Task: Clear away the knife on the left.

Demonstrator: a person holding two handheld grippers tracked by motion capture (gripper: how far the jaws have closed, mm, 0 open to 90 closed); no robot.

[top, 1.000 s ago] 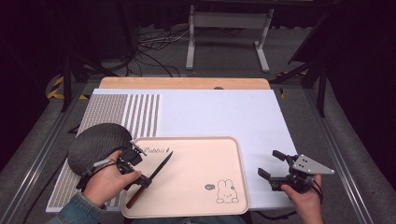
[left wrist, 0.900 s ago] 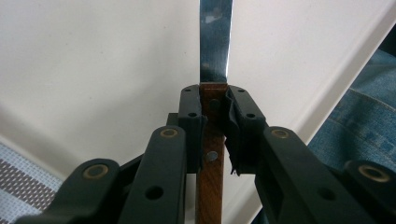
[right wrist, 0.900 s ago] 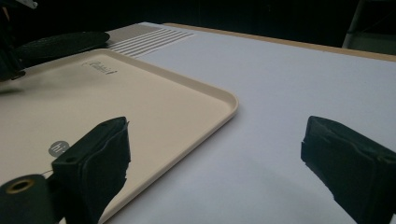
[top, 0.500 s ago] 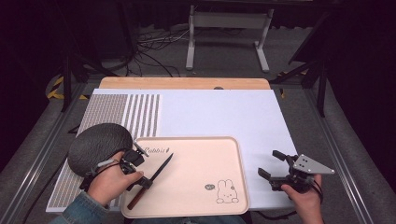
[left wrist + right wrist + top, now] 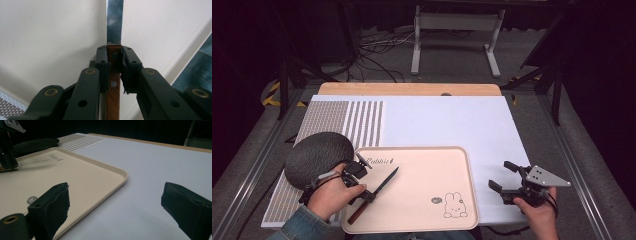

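Knife [image 5: 377, 192] shifted slightly, left gripper [image 5: 114, 60] clamped

Dark lab, floor cables [image 5: 377, 47], metal stand [image 5: 457, 35]

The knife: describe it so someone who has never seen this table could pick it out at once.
Find the beige tray with the rabbit drawing at the near edge of the white table. At its left side the left gripper is clamped on the knife, which lies slantwise, blade pointing away. Nothing else nearby has its narrow dark blade and brown wooden riveted handle; its neighbour is a round grey mat.
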